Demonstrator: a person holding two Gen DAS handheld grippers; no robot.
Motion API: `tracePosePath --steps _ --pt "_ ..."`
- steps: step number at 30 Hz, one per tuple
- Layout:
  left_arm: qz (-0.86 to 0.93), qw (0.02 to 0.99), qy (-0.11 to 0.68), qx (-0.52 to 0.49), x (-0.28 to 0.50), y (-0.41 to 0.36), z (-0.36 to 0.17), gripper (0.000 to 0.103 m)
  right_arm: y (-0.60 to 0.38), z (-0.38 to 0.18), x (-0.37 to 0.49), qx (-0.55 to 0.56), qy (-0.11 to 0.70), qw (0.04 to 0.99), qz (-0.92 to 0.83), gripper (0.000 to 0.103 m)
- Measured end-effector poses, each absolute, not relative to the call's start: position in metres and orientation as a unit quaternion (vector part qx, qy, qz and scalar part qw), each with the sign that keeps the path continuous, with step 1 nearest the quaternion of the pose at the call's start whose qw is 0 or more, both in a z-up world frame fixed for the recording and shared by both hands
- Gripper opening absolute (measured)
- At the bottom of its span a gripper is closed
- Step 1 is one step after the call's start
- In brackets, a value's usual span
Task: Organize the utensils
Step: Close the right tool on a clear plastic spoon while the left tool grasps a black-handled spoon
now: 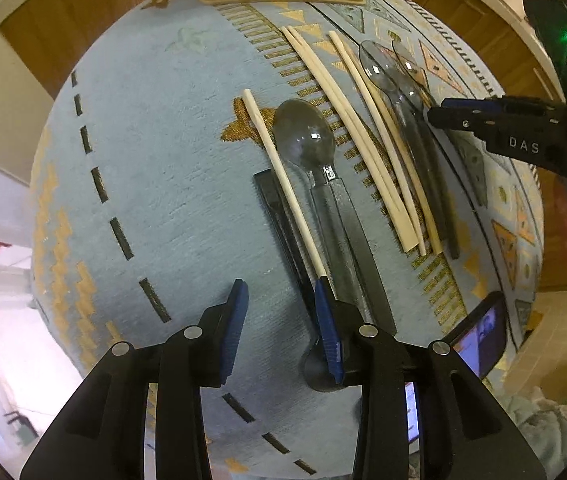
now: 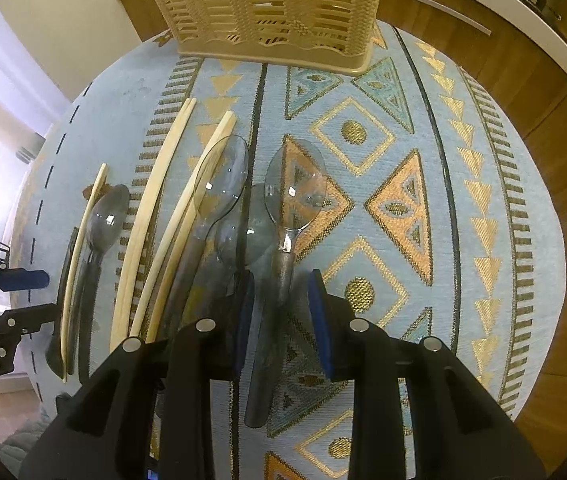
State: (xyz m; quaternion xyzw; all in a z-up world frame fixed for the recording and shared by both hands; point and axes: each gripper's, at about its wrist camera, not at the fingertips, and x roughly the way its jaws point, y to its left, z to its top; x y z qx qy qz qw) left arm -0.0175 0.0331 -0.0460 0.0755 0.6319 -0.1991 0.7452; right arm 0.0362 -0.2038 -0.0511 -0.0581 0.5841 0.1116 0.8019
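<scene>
On the patterned cloth (image 2: pixel 463 184), clear spoon's (image 2: pixel 289 216) handle between the parted right claw (image 2: pixel 279 320).

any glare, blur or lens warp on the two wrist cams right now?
Left wrist view: strong fisheye bulge, a glare spot on the spoon bowl, blown-out window light at lower left, a green light flare at upper right. Right wrist view: same barrel warp, highlights on the clear spoons, washed-out brightness at left, spoon handles between the pads look smeared.
</scene>
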Motion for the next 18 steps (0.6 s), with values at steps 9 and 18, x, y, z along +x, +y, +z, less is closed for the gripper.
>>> tracePosePath --steps 9,18 --pt "-0.187 0.764 0.609 0.106 -0.017 -0.02 -0.055 0.024 -0.198 -0.052 0.038 -0.069 0.587 0.801 0.098 0.025" --pt "-0.215 0.747 0.627 0.047 -0.012 0.001 -0.058 0.02 -0.193 -0.053 0.043 -0.071 0.587 0.8 0.098 0.025"
